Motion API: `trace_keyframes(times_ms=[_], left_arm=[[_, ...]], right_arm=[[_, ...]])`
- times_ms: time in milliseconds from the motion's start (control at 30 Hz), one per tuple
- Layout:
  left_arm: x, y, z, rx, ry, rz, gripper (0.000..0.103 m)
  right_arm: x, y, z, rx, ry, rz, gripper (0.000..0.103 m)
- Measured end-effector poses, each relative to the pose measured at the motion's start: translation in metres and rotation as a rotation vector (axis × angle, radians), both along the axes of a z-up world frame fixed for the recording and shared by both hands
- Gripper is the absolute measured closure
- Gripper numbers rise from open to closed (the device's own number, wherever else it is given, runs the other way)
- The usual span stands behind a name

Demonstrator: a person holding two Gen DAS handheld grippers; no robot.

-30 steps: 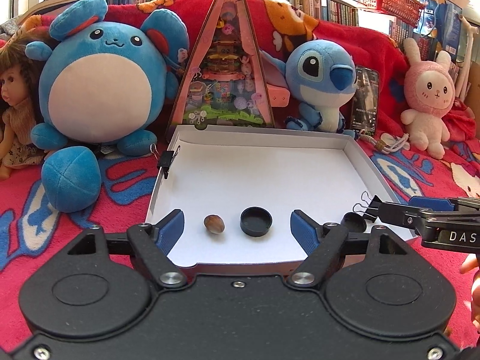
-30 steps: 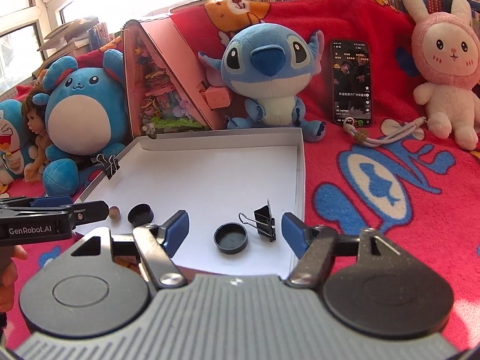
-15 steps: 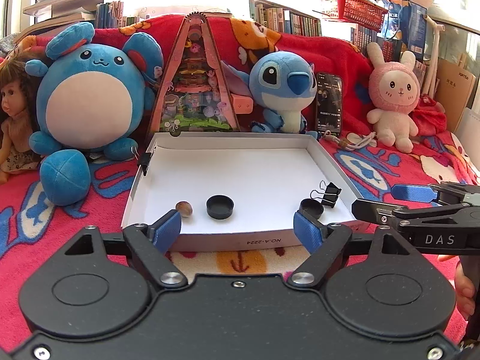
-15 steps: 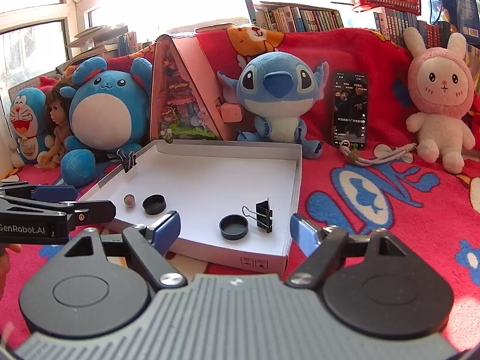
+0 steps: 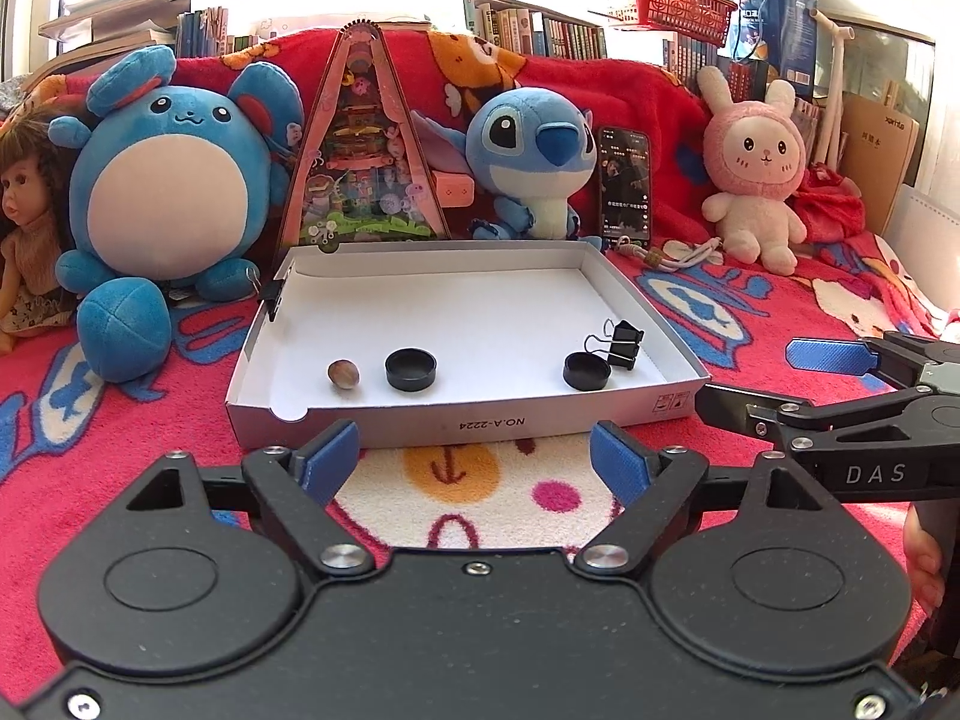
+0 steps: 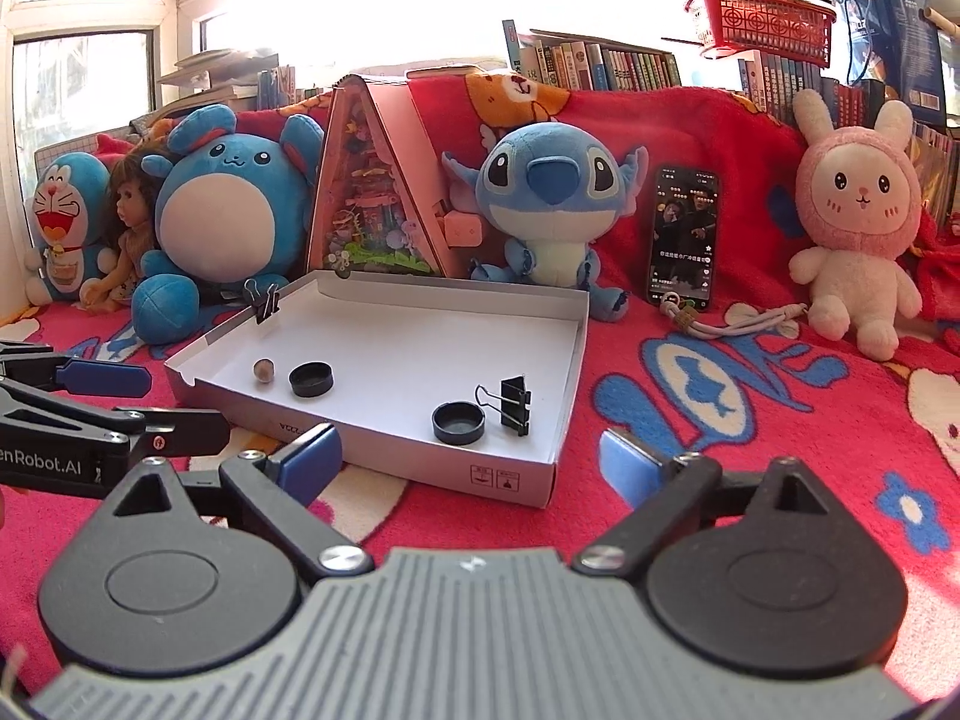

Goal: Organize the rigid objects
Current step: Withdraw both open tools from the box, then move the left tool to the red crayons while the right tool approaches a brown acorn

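A shallow white box [image 5: 420, 420] lies on the red blanket. Inside it, near its front wall, are a brown nut [image 5: 343, 373], a black cap [image 5: 410, 368], a second black cap [image 5: 587, 371] and a black binder clip [image 5: 624, 345]. My left gripper [image 5: 474, 459] hovers over the blanket just in front of the box, its jaws opening with nothing between them. My right gripper [image 6: 468, 465] hangs before the box's near right corner [image 6: 540, 480], its jaws also opening and empty. In the right wrist view the nut [image 6: 264, 371], the caps [image 6: 311, 379] [image 6: 458, 422] and the clip [image 6: 515, 405] rest untouched.
Another binder clip [image 5: 275, 300] grips the box's left rim. Behind the box stand a round blue plush [image 5: 162, 192], a triangular toy house [image 5: 366, 180], a blue plush [image 5: 534, 150], a phone [image 5: 625, 186] and a pink rabbit [image 5: 753, 180]. A doll [image 5: 24, 228] sits at the far left.
Both grippers have drawn back from over the box to the blanket in front of it, and their jaws have spread wider. The objects in the box have stayed put.
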State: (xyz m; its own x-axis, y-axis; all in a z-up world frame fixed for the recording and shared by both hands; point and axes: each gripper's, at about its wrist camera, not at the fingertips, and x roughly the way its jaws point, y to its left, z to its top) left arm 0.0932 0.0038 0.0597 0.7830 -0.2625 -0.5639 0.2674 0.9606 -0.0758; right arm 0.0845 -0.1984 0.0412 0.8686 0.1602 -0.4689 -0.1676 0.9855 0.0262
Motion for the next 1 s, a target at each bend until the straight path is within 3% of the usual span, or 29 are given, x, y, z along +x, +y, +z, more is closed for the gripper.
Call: trace_keyframes(times_ms=[1000], left_arm=[[-0.049, -0.002, -0.041, 0.008, 0.024, 0.055, 0.017]], right_arm=[[-0.050, 0.011, -0.037, -0.055, -0.026, -0.012, 0.000]])
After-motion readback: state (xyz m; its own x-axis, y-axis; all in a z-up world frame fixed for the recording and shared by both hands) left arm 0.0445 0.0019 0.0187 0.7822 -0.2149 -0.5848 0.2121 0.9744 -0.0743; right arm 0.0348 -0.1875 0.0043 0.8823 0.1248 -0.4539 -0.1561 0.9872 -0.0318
